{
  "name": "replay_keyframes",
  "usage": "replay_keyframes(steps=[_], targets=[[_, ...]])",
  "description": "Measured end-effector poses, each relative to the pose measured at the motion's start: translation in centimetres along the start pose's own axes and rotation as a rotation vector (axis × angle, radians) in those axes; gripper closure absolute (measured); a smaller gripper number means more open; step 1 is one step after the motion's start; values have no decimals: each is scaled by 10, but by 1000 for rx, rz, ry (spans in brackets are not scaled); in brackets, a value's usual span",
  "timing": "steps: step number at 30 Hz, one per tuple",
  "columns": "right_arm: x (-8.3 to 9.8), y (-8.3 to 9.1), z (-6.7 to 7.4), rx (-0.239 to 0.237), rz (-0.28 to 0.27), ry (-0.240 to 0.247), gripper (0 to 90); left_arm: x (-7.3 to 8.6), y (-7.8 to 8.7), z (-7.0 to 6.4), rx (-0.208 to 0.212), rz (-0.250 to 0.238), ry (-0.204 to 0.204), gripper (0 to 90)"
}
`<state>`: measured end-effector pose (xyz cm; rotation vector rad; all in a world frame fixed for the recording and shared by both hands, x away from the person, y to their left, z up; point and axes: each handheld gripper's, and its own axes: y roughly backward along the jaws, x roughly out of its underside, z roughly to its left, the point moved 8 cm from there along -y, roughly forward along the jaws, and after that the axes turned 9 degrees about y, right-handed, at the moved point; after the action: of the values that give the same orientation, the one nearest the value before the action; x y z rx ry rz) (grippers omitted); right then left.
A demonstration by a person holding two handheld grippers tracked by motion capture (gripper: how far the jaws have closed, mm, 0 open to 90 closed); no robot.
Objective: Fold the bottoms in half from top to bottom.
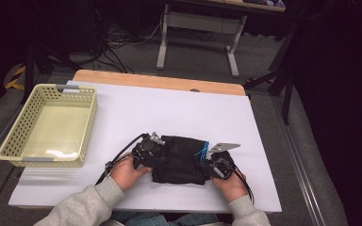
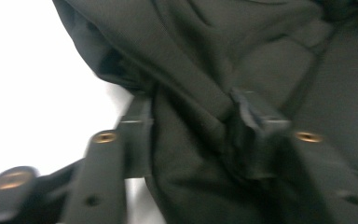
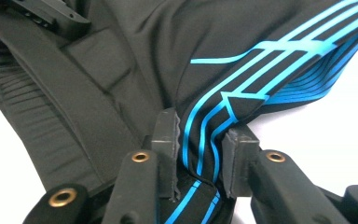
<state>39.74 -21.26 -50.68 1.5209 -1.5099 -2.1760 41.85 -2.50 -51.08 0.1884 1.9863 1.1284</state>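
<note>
A black garment (image 1: pixel 181 160) with blue stripes (image 1: pixel 201 150) lies folded on the white table top (image 1: pixel 169 113) near the front edge. My left gripper (image 1: pixel 156 157) sits at its left end, held by the person's left hand. In the left gripper view a bunched fold of the black cloth (image 2: pixel 186 79) is pinched between the jaws of my left gripper (image 2: pixel 196 119). My right gripper (image 1: pixel 212 165) is at the garment's right end. In the right gripper view my right gripper (image 3: pixel 200 137) presses its pads on the striped edge (image 3: pixel 279 51) of the garment (image 3: pixel 121 56).
A pale yellow perforated basket (image 1: pixel 87 127) stands at the table's left side with nothing in it. A wooden strip (image 1: pixel 160 81) runs along the far edge. Table legs and cables stand on the floor beyond.
</note>
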Motion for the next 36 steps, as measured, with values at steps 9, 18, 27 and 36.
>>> replay_keyframes(steps=[9,18,27,36], targets=[[-1,3,2,47,-19,48,780,-2,3,-1,11,-2,-2,716],[-6,12,-1,58,-45,40,800,-7,18,-2,36,-24,-6,730],[-16,27,1,74,-106,47,822,-13,32,-6,49,-53,-7,731],[-27,36,1,82,-148,47,823,-23,48,-6,56,-95,-13,731]])
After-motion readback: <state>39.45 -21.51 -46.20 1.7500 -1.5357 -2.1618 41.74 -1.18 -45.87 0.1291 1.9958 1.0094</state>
